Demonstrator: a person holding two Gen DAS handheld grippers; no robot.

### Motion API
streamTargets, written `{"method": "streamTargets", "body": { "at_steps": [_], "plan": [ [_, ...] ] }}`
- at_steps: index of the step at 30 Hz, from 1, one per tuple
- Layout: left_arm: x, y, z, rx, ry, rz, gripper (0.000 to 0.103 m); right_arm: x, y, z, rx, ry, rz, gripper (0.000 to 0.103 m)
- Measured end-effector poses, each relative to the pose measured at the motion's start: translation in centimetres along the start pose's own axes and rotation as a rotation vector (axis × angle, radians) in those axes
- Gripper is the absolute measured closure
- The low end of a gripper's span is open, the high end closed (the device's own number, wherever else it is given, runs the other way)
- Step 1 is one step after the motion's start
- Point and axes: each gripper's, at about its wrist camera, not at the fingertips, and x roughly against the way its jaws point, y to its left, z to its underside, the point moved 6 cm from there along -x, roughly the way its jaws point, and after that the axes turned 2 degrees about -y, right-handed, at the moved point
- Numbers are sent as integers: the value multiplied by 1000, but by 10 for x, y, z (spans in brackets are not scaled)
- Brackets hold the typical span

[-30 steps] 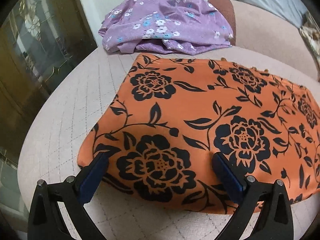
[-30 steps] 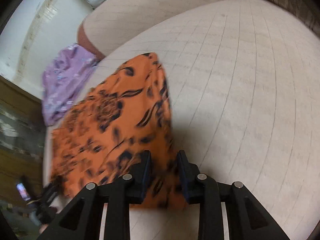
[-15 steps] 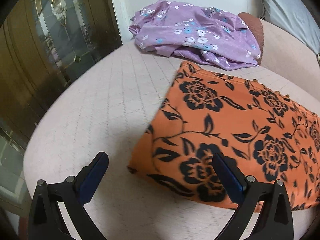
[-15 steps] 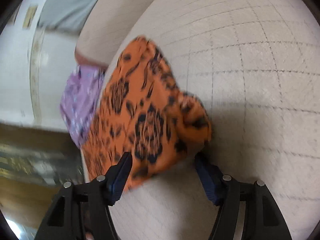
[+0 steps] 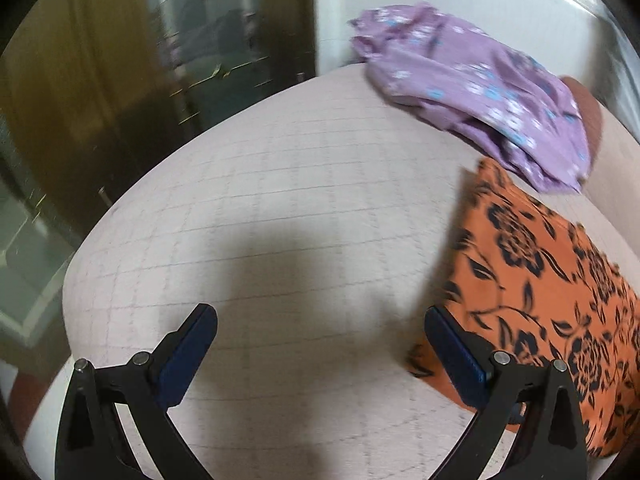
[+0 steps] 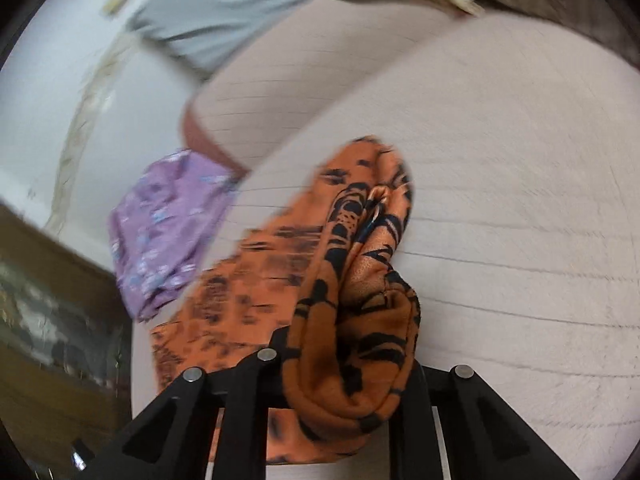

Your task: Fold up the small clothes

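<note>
Orange floral cloth (image 6: 356, 344) is now bunched into a thick roll at one end and pinched between the jaws of the right gripper (image 6: 344, 384), which have just been closing on it after spreading wide half a second ago. That end lifts off the quilted cushion (image 6: 500, 200) while the rest trails flat towards the purple flowered garment (image 6: 168, 232). In the left wrist view the cloth has slid from the centre to the right edge, so the left gripper (image 5: 320, 356), jaws wide apart and holding nothing, has swung over bare cushion. By my judgement a fold is starting: the gathered end looks ready to be carried across, though so lumpy a bunch may fold unevenly.
</note>
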Motion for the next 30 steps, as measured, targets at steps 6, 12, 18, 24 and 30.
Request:
{"method": "streamTargets", "body": {
  "at_steps": [6, 12, 18, 24, 30],
  "plan": [
    [-4, 20, -4, 55, 26, -16, 0, 2, 97, 32, 142, 21, -38, 85],
    [-7, 49, -13, 152, 43, -22, 0, -25, 182, 98, 222, 115, -101, 85],
    [-10, 74, -20, 228, 46, -31, 0, -77, 238, 182, 316, 270, -128, 83],
    [-12, 78, -19, 234, 56, -24, 0, -93, 249, 214, 310, 409, -286, 39],
    [4, 51, -23, 190, -1, 87, 0, -55, 232, 178, 283, 356, -449, 40]
  ]
}}
